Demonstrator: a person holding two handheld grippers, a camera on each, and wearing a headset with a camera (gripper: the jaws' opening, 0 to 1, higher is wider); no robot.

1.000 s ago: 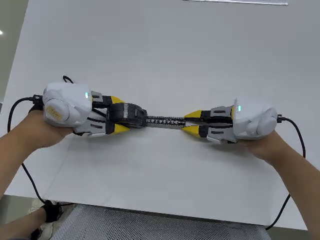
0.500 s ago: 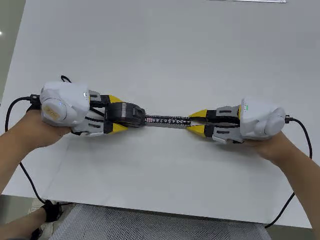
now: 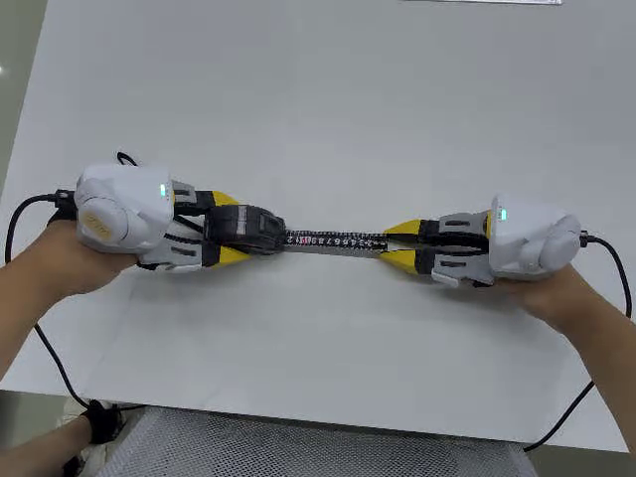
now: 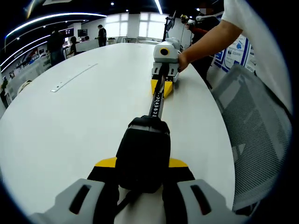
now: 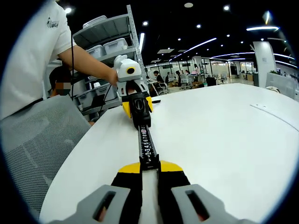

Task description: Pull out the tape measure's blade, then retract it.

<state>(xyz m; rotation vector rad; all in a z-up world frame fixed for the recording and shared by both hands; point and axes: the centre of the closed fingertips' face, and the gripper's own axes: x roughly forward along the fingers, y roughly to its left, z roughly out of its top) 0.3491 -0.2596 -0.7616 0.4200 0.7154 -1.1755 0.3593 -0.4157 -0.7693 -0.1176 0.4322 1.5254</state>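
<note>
On the white table (image 3: 328,99) the tape measure (image 3: 248,229) sits low over the near part of the top. Its dark case is clamped between the yellow-tipped jaws of the left gripper (image 3: 238,228), which stand apart to the width of the case. From the case the blade (image 3: 333,239) runs straight across to the right gripper (image 3: 393,243). That gripper's jaws are drawn in narrow and pinch the blade's end, as its own view shows close up (image 5: 149,167). The blade is out by a short stretch and spans the gap between the two grippers just above the table. Pale numerals are printed along its dark face. In the gripper views 4, 5, 6 and 7 can be read (image 5: 145,142), while from the head view they are too small to read. A round orange badge on the left gripper's white body carries writing too blurred to read. Behind the person in the right gripper view, a metal shelf holds pale plastic bins (image 5: 114,45); what is inside them cannot be told. A small logo on the person's white sleeve (image 5: 52,22) is also illegible.
</note>
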